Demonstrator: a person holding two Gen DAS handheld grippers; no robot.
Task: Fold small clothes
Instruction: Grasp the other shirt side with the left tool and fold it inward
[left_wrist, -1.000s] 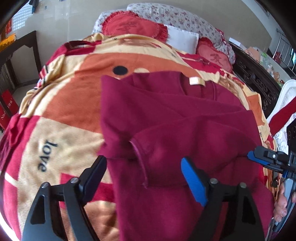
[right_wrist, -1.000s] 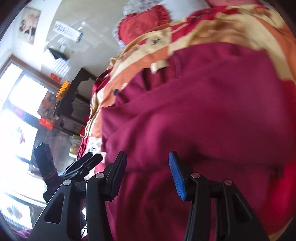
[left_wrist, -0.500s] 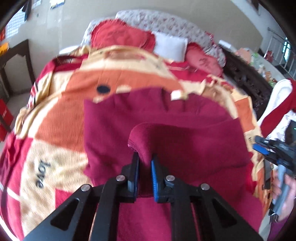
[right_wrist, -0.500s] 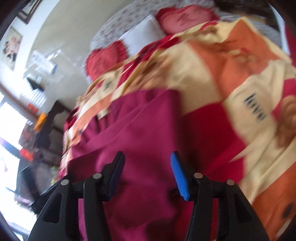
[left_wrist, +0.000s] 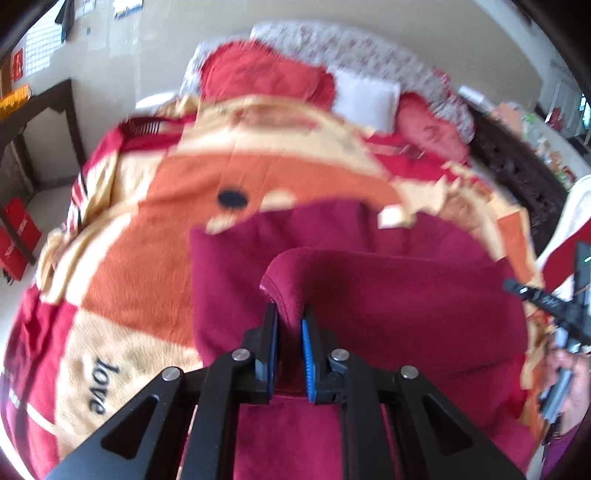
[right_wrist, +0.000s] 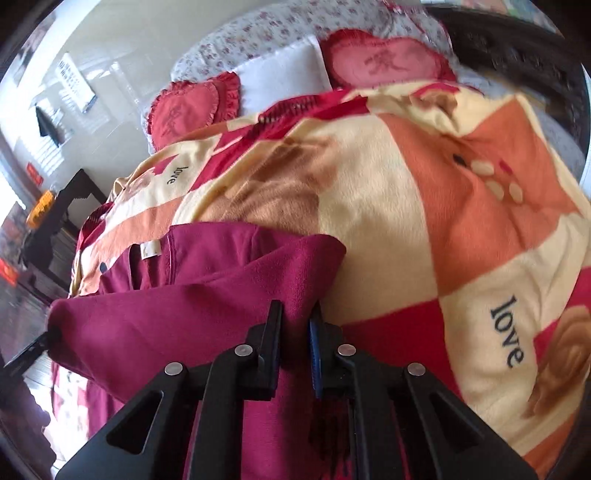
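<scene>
Cloth is pinched in both tools: the left gripper (left_wrist: 290, 332) is clamped on a raised fold of the garment (left_wrist: 388, 295), the right gripper (right_wrist: 295, 332) on its edge. Carry both pinches together toward the collar, keeping the hem taut. The garment spreads ahead of the jaws on the blanket (right_wrist: 443, 184).

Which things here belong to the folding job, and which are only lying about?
For the job:
- dark red fleece garment
- left claw, shut on its fold
- right claw, shut on its edge

Only lying about:
- orange and cream plush blanket
- red heart-shaped cushions
- white pillow
</scene>
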